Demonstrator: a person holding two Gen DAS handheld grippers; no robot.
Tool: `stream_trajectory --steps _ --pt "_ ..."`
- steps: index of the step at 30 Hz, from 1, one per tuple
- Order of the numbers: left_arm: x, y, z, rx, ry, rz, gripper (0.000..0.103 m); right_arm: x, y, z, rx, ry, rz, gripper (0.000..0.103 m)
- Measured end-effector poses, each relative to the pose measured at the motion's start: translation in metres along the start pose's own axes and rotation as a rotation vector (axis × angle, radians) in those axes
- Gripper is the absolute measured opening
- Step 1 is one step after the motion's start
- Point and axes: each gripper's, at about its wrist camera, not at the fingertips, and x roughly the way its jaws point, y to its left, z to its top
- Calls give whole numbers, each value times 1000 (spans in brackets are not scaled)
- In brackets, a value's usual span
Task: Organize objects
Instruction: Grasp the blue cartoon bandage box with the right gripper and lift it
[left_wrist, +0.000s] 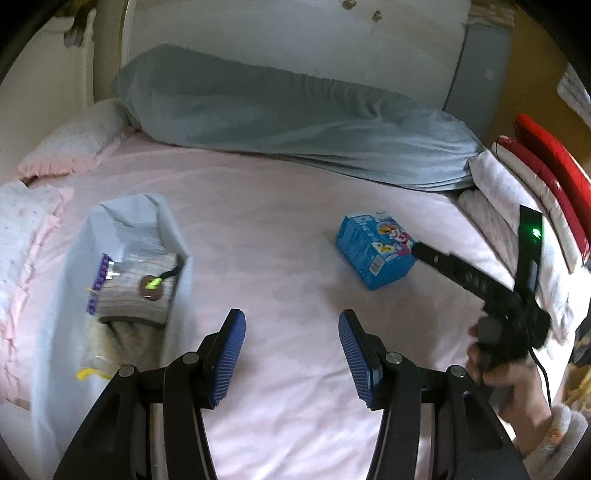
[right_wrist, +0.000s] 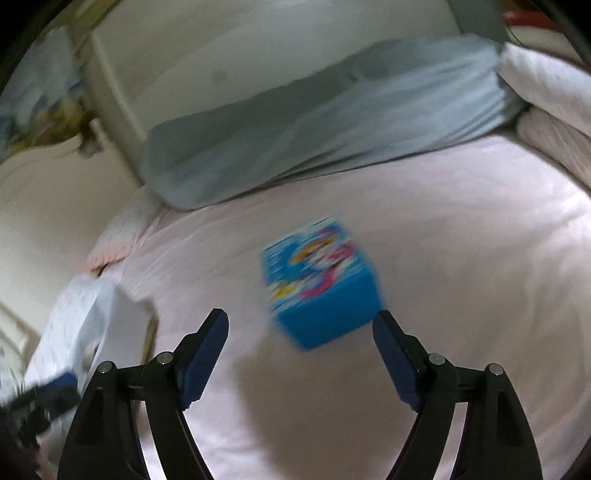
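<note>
A blue cartoon-printed box (left_wrist: 375, 251) lies on the pink bed sheet (left_wrist: 277, 229). In the right wrist view the box (right_wrist: 319, 282) is blurred, just ahead of my open right gripper (right_wrist: 301, 325) and slightly right of the middle of the gap. My left gripper (left_wrist: 291, 325) is open and empty over bare sheet. A white bag (left_wrist: 122, 273) lies open at the left, holding a striped packet (left_wrist: 136, 291). In the left wrist view the right gripper's black body (left_wrist: 480, 284) reaches the box from the right.
A long grey-blue pillow (left_wrist: 295, 118) lies across the back of the bed. White and red bedding (left_wrist: 535, 192) is piled at the right. Pink frilled bedding (left_wrist: 26, 236) sits at the left. The white bag also shows in the right wrist view (right_wrist: 92, 332).
</note>
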Motion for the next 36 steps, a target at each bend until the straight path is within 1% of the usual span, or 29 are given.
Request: stream_trajectory --steps 2,5,6,7,9,11,14,16,19,23,25,27,28,29,30,31,33,34,35,36 --pt "3 -2 0 0 4 -9 51 21 -10 18 18 20 -37 80" --pt "4 -1 -2 22 12 7 51 45 -18 35 53 45 -37 80" --pt "3 1 -2 22 12 7 51 58 -20 39 83 66 -26 80" --pt "3 3 -2 15 13 3 51 61 -27 41 113 88 -19 80" --pt "4 8 0 -8 22 -12 51 80 -30 41 170 164 4 80" --pt "4 13 2 -29 32 -32 51 92 -19 37 173 233 64 80" --pt "2 17 3 -33 35 -48 51 100 17 26 83 334 124 79" --pt "-1 17 3 -25 28 -40 51 103 33 16 57 385 150 78" --pt "-7 19 3 -23 16 -35 51 105 57 2 37 410 194 74" --pt "-11 20 2 -6 10 -24 51 108 77 -13 18 413 224 74" --pt "-12 21 2 -1 8 -14 51 113 81 -20 35 452 259 74" --pt "-12 25 2 -8 12 -8 51 107 82 -27 42 490 296 71" --pt "-12 27 3 -18 11 -9 51 104 80 -25 46 485 302 65" --pt "-13 29 3 -28 9 -10 51 97 76 -23 63 455 312 62" --pt "-13 32 4 -39 7 -11 51 87 67 -15 108 382 322 62" --pt "-14 34 4 -50 3 -9 51 82 62 -10 152 312 314 62" --pt "-15 37 2 -62 -3 -2 51 72 46 7 234 159 234 65" --pt "-14 38 2 -61 -1 8 51 74 42 16 246 113 183 69" --pt "-13 38 0 -57 3 16 51 81 42 23 237 100 141 69" --pt "-12 38 0 -48 9 21 51 93 43 29 222 112 112 69"
